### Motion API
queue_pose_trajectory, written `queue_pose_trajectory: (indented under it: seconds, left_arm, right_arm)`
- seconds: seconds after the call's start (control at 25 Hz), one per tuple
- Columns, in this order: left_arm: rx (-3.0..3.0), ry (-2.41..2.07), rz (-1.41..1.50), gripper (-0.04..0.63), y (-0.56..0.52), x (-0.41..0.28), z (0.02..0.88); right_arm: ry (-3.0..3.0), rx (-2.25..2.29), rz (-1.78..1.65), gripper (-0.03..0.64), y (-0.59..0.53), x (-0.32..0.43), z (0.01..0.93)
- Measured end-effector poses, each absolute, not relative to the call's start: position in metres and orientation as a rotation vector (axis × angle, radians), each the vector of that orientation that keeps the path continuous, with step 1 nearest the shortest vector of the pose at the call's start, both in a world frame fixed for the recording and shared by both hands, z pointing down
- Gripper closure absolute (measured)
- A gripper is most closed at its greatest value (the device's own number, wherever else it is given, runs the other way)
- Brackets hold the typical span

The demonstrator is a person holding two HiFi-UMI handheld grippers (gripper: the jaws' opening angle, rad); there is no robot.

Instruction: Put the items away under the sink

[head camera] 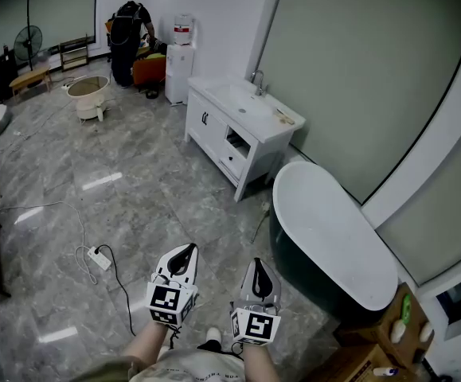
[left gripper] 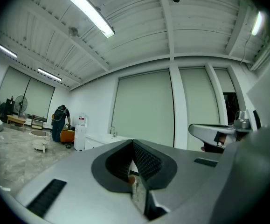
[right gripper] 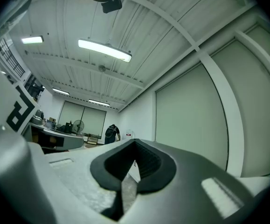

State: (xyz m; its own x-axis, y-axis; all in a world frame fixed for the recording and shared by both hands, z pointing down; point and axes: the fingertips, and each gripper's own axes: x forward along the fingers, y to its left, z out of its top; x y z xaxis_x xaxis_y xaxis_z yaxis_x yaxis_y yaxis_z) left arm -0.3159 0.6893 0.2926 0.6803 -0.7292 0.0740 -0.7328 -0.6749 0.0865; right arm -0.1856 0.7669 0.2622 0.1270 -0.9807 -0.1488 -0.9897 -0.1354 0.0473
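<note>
A white vanity cabinet (head camera: pixel 222 130) with a sink (head camera: pixel 242 99) and a tap stands against the far wall, a few steps ahead. One lower door looks ajar, showing a dark opening. A small item (head camera: pixel 284 118) lies on the counter's right end. My left gripper (head camera: pixel 185 251) and right gripper (head camera: pixel 259 264) hang side by side low in the head view, pointing toward the vanity, both shut with nothing between the jaws. In the left gripper view the shut jaws (left gripper: pixel 133 144) face the distant vanity (left gripper: pixel 96 142). The right gripper view shows shut jaws (right gripper: pixel 135 146) and mostly ceiling.
A dark freestanding bathtub (head camera: pixel 326 229) with a white rim stands to the right. A cardboard box (head camera: pixel 401 329) with bottles sits at the lower right. A power strip (head camera: pixel 99 257) and cable lie on the floor at left. A person (head camera: pixel 126 34) and a water dispenser (head camera: pixel 181 64) are far back.
</note>
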Motion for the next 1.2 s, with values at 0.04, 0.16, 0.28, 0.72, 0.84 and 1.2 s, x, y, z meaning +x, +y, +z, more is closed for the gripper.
queue_pose_trajectory:
  seconds: [0.04,0.16,0.28,0.72,0.84,1.2]
  left_arm:
    - [2.774,-1.217,0.054,0.584,0.686,-0.308,0.293]
    - [2.769,-1.199,0.071,0.584,0.677,-0.281,0.293]
    - [2.764,-1.132,0.056,0.515,0.672,-0.253,0.290]
    - [2.746,-1.107,0.064,0.255,0.652,-0.184,0.290]
    - [2.739,-1.111,0.082,0.255,0.640,-0.176,0.294]
    - [2.725,-1.096,0.131,0.255,0.569,-0.161,0.314]
  right_arm:
    - [2.037,-2.290,0.210,0.617,0.762,-0.178,0.262]
    - [2.091,-2.202,0.161,0.617,0.749,-0.155,0.261]
    - [2.108,-2.132,0.118,0.470,0.739,-0.132,0.260]
    - [2.103,-2.107,0.075,0.342,0.714,-0.052,0.266]
    - [2.107,-2.105,0.063,0.342,0.704,-0.044,0.270]
    - [2.109,-2.132,0.042,0.342,0.640,-0.028,0.286]
